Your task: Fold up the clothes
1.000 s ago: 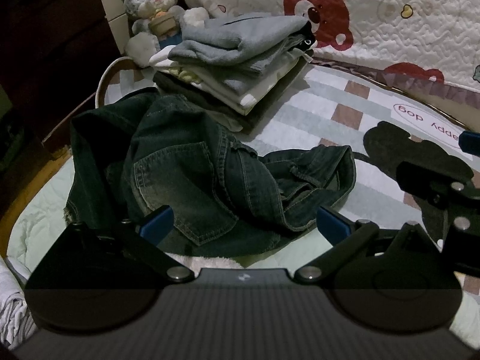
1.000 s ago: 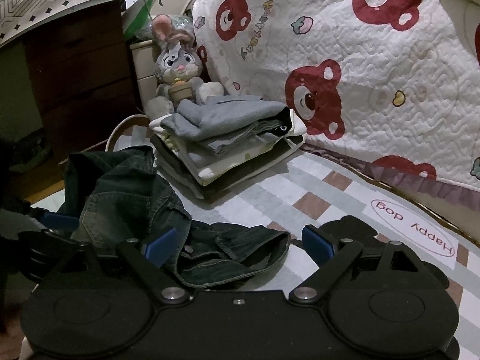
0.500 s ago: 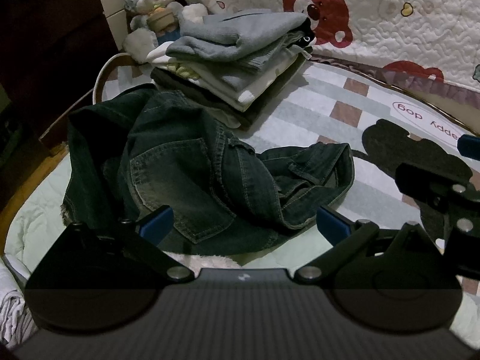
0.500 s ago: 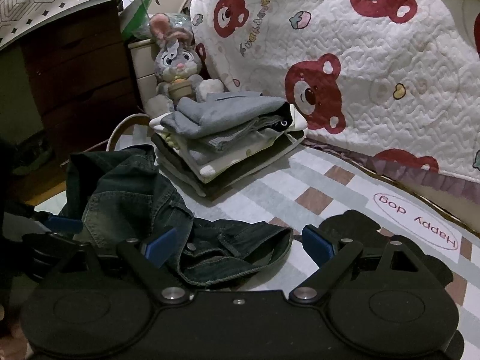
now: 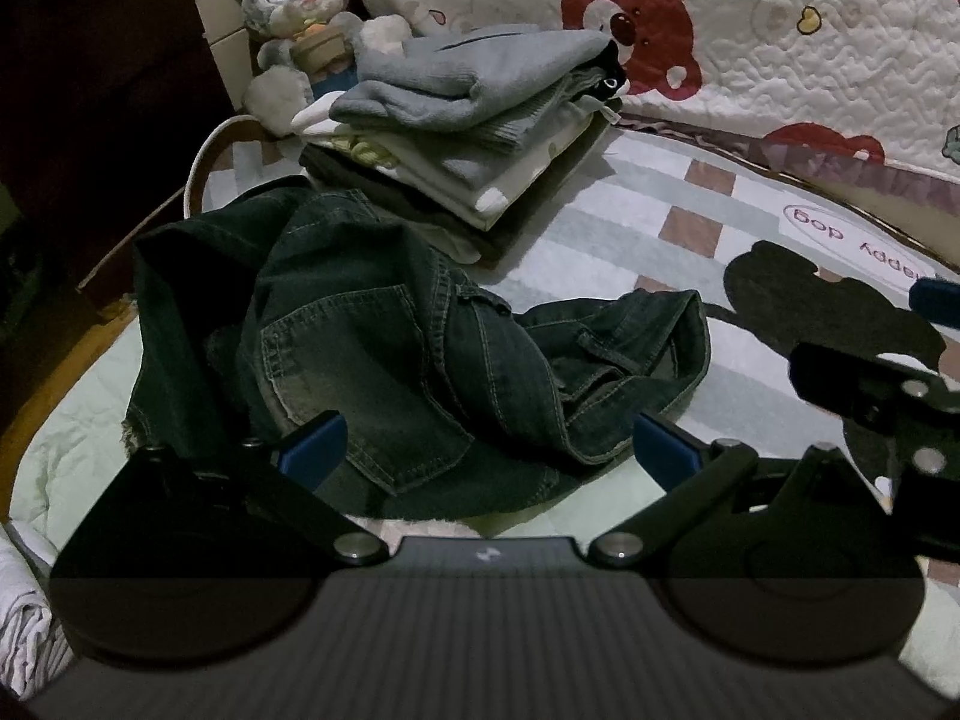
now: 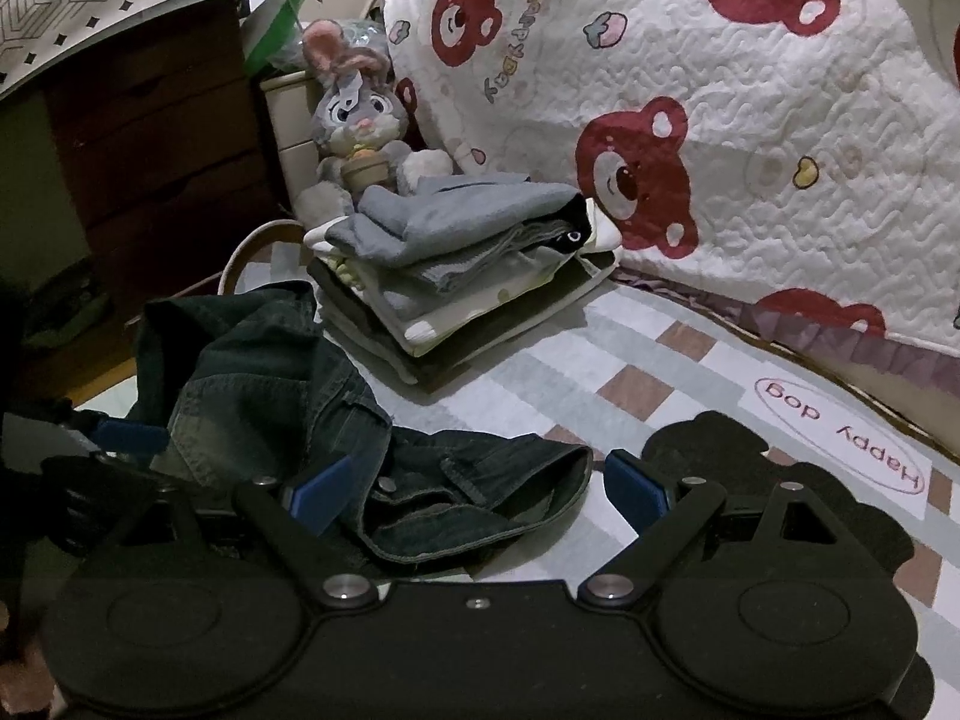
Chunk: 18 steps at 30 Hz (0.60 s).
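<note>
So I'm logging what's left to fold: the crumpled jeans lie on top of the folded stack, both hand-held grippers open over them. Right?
Not quite. In the right wrist view the jeans lie on the bed in front of the folded stack, not on top of it. The rest holds: the left hand-held gripper and the right hand-held gripper are both open over the jeans.

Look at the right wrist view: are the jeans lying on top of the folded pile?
No, the jeans lie crumpled on the bed beside the folded pile.
</note>
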{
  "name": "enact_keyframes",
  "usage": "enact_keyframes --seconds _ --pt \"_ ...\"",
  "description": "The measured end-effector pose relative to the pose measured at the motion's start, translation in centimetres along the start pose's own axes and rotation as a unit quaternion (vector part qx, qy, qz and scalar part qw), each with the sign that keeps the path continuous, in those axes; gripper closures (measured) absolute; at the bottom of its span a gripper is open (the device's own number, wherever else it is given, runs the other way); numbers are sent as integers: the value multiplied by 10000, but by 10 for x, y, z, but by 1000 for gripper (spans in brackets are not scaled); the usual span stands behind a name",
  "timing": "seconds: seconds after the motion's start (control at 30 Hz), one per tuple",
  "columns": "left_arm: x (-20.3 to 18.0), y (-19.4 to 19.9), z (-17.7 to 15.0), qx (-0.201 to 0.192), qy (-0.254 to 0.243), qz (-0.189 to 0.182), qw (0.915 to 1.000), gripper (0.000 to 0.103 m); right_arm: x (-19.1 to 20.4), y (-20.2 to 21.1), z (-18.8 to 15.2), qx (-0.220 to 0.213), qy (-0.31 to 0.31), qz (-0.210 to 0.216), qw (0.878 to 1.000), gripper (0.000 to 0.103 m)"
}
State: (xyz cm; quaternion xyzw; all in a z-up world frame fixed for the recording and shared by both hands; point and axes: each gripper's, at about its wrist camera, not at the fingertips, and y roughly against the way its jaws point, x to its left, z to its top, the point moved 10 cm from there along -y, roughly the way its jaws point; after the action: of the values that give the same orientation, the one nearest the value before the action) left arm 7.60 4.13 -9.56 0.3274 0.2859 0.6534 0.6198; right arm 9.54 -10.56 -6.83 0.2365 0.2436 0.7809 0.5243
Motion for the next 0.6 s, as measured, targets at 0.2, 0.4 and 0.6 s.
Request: enact_keyframes --seconds 0.2,0.4,0.6 --pt "41 -12 31 -217 -298 194 9991 0 -20 -34 12 475 -225 139 9985 10" --pt "106 -39 44 -35 124 258 9996 6 -31 -78 2 1236 -1414 1023 9769 10" --pt "174 -67 37 38 645 619 9960 27 -29 -134 -62 2359 -3257 1725 8992 11"
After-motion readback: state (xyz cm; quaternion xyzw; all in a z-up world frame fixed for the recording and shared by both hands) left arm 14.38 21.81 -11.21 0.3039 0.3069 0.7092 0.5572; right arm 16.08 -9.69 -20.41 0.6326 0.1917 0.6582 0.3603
